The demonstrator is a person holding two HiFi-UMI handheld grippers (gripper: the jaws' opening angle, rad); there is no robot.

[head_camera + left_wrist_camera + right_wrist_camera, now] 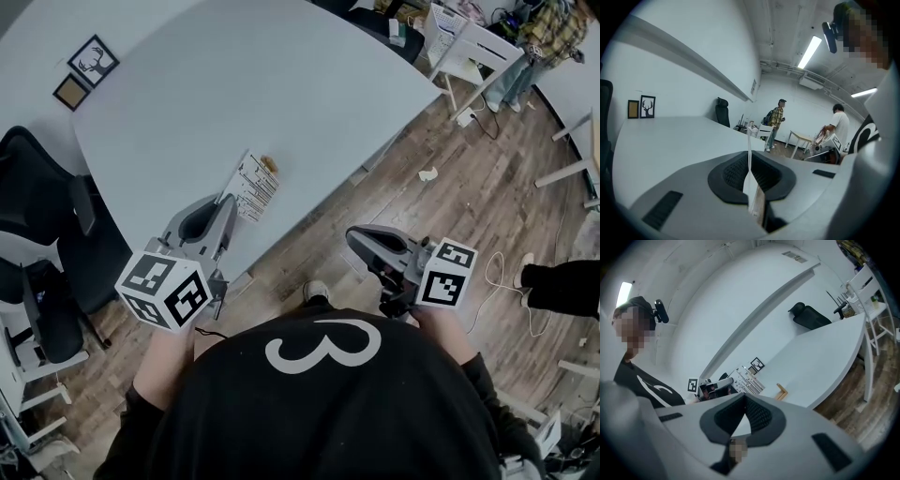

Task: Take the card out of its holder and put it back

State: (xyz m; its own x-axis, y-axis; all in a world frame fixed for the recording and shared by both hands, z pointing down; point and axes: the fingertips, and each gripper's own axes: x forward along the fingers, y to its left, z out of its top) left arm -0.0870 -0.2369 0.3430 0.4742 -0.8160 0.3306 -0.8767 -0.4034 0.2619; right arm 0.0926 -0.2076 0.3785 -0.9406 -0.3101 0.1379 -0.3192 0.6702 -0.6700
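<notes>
Evidently the card [255, 187] is out of its holder: the left gripper [228, 202] pinches its edge, just beside the wooden holder [270, 165] on the table [281, 84]. The right gripper [356, 240] (jaws together, empty) hangs beyond the table. Putting the card back likely calls for lining its lower edge up with the holder's slot

- A large white table [234, 84] stands on a wood-plank floor [450, 197].
- Two framed pictures [94, 58] stand at its far end, against a white wall [693, 37].
- A black chair [37, 197] is beside the table.
- A white chair [473, 47] stands beyond it.
- Tube lights [808, 51] glow overhead.
</notes>
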